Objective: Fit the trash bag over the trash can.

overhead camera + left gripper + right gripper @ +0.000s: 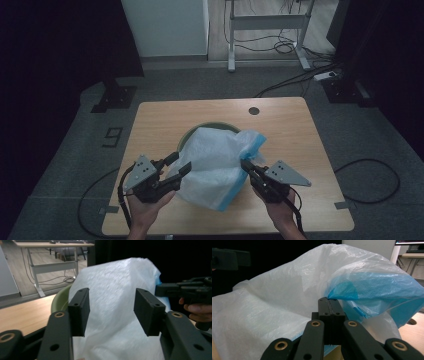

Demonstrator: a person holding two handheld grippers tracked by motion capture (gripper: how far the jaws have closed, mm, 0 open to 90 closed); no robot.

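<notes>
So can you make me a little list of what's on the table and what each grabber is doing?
table: light wooden table
bin: round green bin, partly under the bag
bag: thin white plastic bag with blue edge, draped over the bin
left gripper: open, jaws apart beside the bag, nothing pinched
right gripper: shut on the bag's blue edge

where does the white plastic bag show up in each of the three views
High view: the white plastic bag lies mid-table, draped over the green bin, between the two grippers.
Left gripper view: the bag stands in the centre, behind the open fingers.
Right gripper view: the bag spreads across the picture, pinched by the right gripper.
Shared landmark: the bag's blue edge.
</notes>
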